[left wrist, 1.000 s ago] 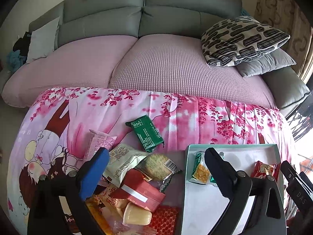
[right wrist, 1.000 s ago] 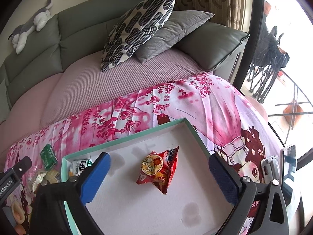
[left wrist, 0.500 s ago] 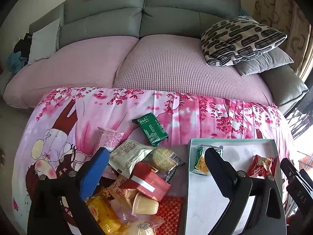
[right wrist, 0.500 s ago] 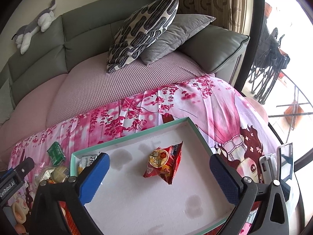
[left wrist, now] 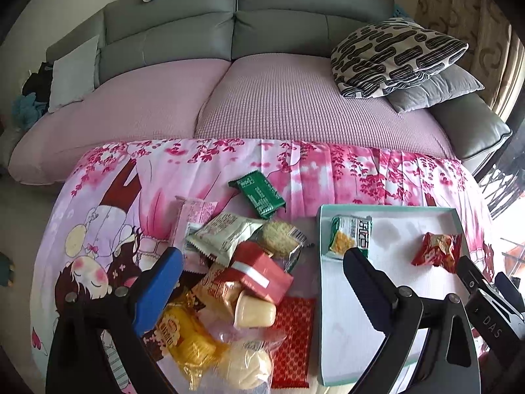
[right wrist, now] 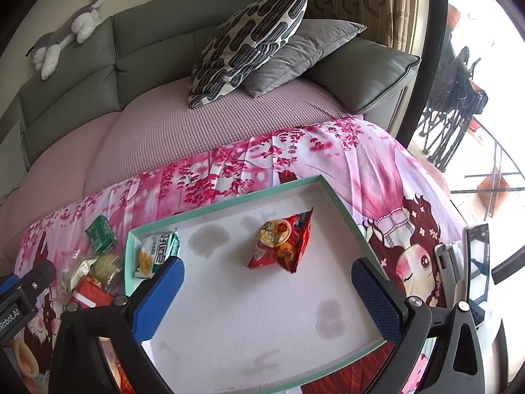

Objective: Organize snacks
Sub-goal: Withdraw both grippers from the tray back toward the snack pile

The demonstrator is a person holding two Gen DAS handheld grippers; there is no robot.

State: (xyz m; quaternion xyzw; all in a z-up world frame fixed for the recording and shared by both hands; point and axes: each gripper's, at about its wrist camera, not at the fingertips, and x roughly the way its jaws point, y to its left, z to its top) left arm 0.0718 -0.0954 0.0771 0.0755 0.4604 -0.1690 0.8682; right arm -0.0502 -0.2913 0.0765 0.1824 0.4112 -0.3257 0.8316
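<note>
Pink cherry-blossom cloth (left wrist: 229,164) is covering the low table in front of the grey sofa (left wrist: 295,16), and that is where all the action is sitting. Over on the cloth's left half, the snack pile (left wrist: 236,279) is lying loose and overlapping: a red box (left wrist: 259,272), a round cracker pack (left wrist: 279,239), a yellow packet (left wrist: 183,341), a pale jelly cup (left wrist: 256,310), with a green wafer packet (left wrist: 257,193) lying apart toward the far edge. The left gripper (left wrist: 259,269) is hovering right above that heap, jaws spread wide and holding nothing, likely lining up the next pick.

On the right half, the mint-rimmed white tray (right wrist: 341,203) is waiting. Two snacks are already in: a green-and-white packet (right wrist: 157,252) tucked in the far-left corner and a red snack bag (right wrist: 282,239) resting near the middle toward the far edge. The right gripper (right wrist: 265,282) is poised over the tray, fingers fully apart, empty too.

Plenty of bare tray floor is showing along the near edge and right side, so there looks to be easy room for drops. A phone on a stand (right wrist: 475,262) is crowding the tray's right rim, worth steering clear of.
</note>
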